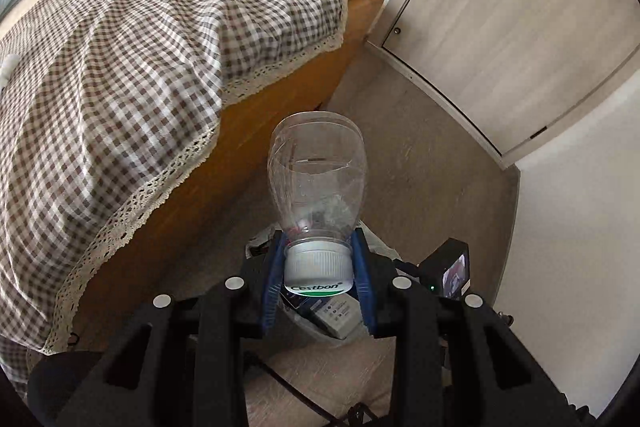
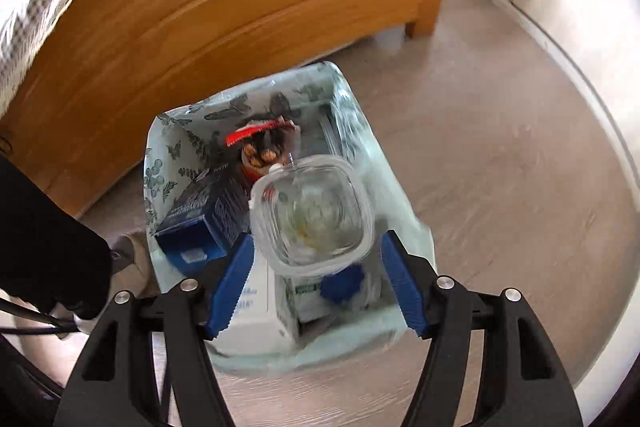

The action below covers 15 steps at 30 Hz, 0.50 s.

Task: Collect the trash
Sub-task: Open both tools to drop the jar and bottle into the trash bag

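My left gripper [image 1: 319,259] is shut on the white cap end of a clear empty plastic bottle [image 1: 318,171], which points away over the floor beside the bed. Below it a trash bag [image 1: 380,247] with a box shows partly. In the right wrist view my right gripper [image 2: 316,267] is open above the butterfly-print trash bag [image 2: 168,147]. A clear square plastic container [image 2: 314,213] sits blurred between its blue fingers [image 2: 234,279], over boxes in the bag. A blue box [image 2: 204,219], white cartons [image 2: 252,315] and a red snack wrapper [image 2: 256,133] lie inside.
A wooden bed [image 1: 256,147] with a checked cover [image 1: 120,67] stands at the left. Wardrobe doors [image 1: 500,27] and a white wall are at the right. The other gripper's camera [image 1: 452,269] shows near the bag. A dark sleeve [image 2: 44,239] is at the left.
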Each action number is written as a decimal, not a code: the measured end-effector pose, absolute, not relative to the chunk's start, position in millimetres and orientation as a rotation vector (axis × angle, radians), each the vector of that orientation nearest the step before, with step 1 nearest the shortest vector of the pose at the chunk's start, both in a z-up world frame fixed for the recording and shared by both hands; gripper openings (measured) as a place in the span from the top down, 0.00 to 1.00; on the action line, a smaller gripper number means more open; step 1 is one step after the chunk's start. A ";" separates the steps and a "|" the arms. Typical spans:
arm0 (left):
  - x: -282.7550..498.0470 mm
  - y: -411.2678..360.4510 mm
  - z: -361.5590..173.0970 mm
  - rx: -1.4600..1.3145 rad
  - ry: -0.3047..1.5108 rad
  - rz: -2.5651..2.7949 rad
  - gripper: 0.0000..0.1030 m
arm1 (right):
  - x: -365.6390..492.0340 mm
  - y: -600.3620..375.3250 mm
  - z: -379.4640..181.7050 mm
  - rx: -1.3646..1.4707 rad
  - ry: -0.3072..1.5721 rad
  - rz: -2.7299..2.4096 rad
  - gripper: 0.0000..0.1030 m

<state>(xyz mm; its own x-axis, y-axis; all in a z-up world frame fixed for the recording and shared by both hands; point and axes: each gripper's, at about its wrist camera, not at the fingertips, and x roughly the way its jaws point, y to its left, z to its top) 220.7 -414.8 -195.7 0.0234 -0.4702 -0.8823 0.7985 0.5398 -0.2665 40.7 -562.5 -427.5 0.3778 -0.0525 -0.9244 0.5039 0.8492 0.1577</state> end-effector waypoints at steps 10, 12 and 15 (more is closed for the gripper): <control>198.2 -449.2 -242.4 0.427 1.292 -0.992 0.70 | 20.3 -569.6 -415.6 0.528 1.096 -0.367 0.38; 192.8 -453.0 -250.3 0.443 1.305 -0.997 0.70 | 20.6 -566.0 -417.7 0.541 1.096 -0.368 0.42; 187.2 -460.6 -265.0 0.480 1.318 -1.001 0.70 | 21.0 -567.2 -425.1 0.591 1.102 -0.376 0.54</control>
<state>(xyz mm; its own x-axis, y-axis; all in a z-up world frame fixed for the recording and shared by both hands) 187.2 -460.6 -265.0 -0.0630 -0.3285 -0.9424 0.8196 0.5218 -0.2367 21.1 -567.2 -425.1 0.4129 0.0045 -0.9108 0.5596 0.7877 0.2576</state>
